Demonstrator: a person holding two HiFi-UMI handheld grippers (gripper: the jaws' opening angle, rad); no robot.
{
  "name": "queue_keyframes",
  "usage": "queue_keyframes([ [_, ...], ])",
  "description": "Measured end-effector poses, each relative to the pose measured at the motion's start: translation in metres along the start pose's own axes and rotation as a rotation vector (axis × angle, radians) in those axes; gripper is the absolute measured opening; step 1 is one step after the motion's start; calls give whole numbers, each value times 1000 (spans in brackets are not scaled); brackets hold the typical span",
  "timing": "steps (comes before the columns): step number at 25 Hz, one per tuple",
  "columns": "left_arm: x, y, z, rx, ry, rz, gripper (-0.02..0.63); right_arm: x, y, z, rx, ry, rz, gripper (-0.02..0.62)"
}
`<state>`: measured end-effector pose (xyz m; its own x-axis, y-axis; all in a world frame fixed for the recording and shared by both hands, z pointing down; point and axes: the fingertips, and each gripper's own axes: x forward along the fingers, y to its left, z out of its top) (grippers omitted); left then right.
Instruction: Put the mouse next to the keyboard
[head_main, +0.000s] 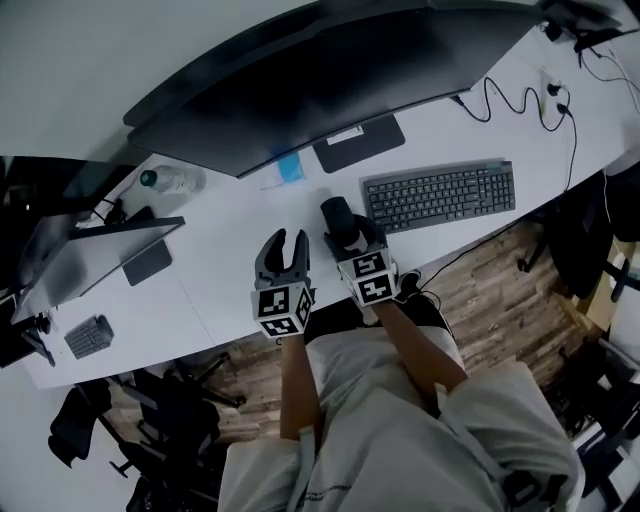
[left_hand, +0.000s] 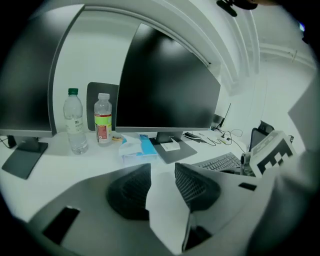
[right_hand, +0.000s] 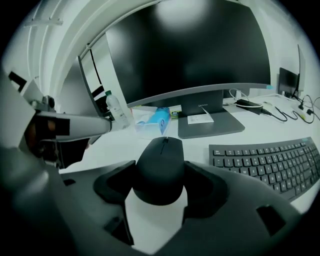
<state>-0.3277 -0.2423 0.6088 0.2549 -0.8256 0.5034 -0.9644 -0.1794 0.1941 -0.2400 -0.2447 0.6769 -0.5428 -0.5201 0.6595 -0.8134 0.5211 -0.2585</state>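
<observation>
The right gripper (head_main: 350, 236) has its jaws clamped on the two sides of the black mouse (right_hand: 161, 167). The mouse is near the front edge of the white bench (head_main: 215, 290), just beside the left end of the grey keyboard (head_main: 440, 195). The left gripper (head_main: 284, 250) is close on the left, with its jaws apart and only bench surface between them.
</observation>
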Motion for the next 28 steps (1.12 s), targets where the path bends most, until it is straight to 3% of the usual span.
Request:
queue_keyframes([
  [9,-19,-46,3,-9,-16,98,156,-51,-17,22,-53,-94,119,302],
  [18,-7,-112,15,44,-23,47,152,-99,-57,33,-36,-144,150,302],
  [28,21,-180,24,95,-37,-15,147,-144,-121,29,-43,-198,106,302],
])
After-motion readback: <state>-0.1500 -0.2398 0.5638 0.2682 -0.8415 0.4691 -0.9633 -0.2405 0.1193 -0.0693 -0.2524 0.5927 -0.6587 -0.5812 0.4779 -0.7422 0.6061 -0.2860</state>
